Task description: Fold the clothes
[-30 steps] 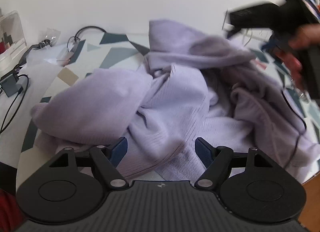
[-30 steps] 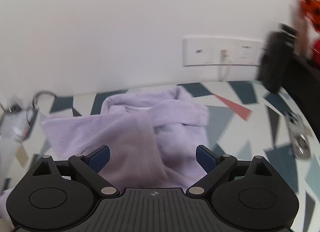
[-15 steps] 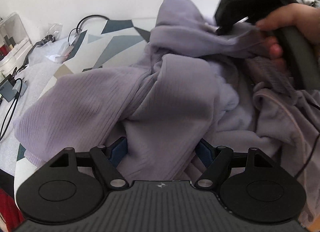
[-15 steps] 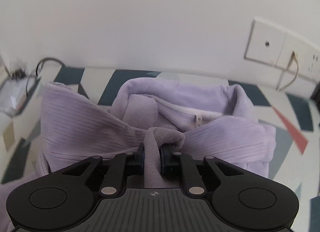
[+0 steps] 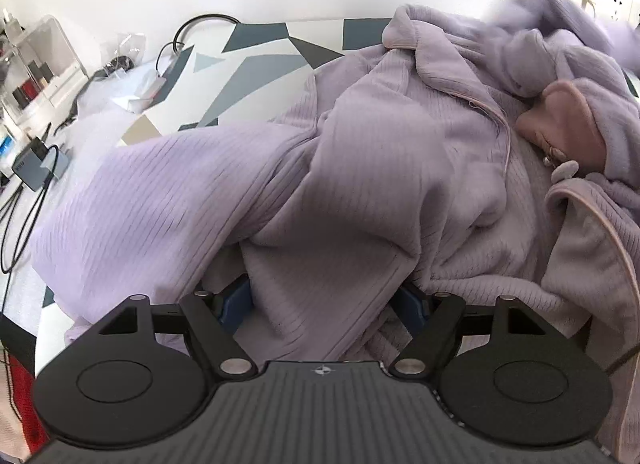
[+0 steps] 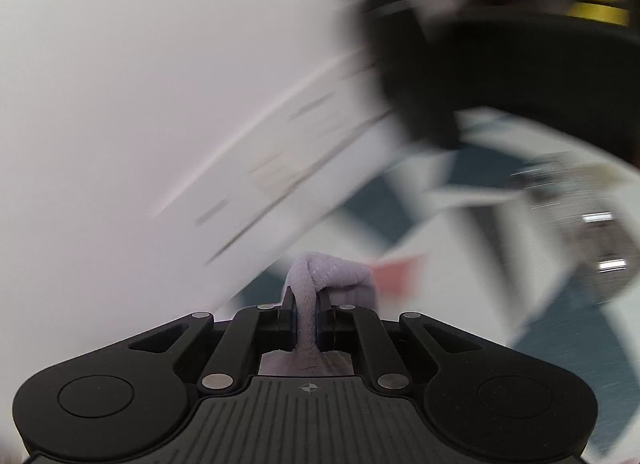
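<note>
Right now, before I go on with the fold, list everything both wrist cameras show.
Lilac garment: one, ribbed fleece, crumpled across the table; a fold of it is pinched in the right wrist view.
Table: one, white with grey and dark blue shapes, under the garment.
Black cable: one loop, far edge by the wall.
Clear plastic box: one, far left, small dark and red things inside.
Grey adapter: one, left edge, black leads attached.
Wall sockets: white, on the wall, blurred.
Left gripper: black, blue pads, jaws wide, cloth lying between them, not pressed.
Right gripper: black, shut on the lilac fold.
Hand: one, upper right among the cloth.
</note>
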The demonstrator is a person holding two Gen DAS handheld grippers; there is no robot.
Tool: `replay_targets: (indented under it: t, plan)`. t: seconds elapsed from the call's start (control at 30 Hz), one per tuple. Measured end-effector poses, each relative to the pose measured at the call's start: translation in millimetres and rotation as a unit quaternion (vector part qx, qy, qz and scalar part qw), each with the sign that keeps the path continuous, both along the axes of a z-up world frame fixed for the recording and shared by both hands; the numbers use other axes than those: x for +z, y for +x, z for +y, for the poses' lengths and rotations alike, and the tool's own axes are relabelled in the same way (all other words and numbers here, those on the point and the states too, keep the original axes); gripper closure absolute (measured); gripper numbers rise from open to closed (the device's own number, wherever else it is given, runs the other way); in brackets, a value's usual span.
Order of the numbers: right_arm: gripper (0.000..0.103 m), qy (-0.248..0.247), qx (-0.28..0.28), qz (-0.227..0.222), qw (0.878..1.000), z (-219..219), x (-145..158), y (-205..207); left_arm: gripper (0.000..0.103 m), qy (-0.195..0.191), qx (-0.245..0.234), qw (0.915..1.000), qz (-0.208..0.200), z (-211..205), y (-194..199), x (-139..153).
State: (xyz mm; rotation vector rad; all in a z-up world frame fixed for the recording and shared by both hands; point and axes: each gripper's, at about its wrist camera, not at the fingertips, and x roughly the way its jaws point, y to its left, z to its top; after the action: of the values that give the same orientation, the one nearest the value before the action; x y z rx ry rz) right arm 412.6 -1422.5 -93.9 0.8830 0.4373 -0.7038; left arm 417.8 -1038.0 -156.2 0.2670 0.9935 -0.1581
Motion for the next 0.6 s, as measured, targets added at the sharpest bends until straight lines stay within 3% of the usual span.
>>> replay_targets:
  t: [0.07, 0.13, 0.23, 0.4, 0.5, 0.6]
  plan:
    - [0.096, 0.013, -0.066, 0.019, 0.998, -27.2, -11.9, -21.2, 0.028, 0.005, -0.001, 1.0000, -0.006, -2.1, -2.2, -0.6]
    - [0.095, 0.027, -0.093, 0.053, 0.994, -40.4, -24.3, -32.5, 0.028, 0.004, -0.003, 0.9999, -0.010, -0.9, -3.8, -0.4]
    - [0.075, 0.042, -0.099, 0.096, 0.990, -37.4, -32.6, -36.9, 0.028, -0.004, -0.010, 0.9999, -0.010, 4.0, -5.9, 2.3]
    - [0.064, -0.011, -0.044, 0.044, 0.998, 1.2, -0.4, -28.1, 0.028, -0.048, -0.026, 0.9985, -0.011, 19.9, -11.6, 34.1]
    - [0.061, -0.042, 0.010, -0.002, 0.999, 26.3, 32.6, -10.9, 0.028, -0.067, -0.040, 0.9960, -0.045, 34.6, -17.8, 63.3]
    - [0.061, -0.035, 0.101, -0.034, 0.994, 54.9, 54.5, 20.5, 0.027, -0.073, -0.049, 0.9929, -0.080, 54.3, -13.8, 84.4]
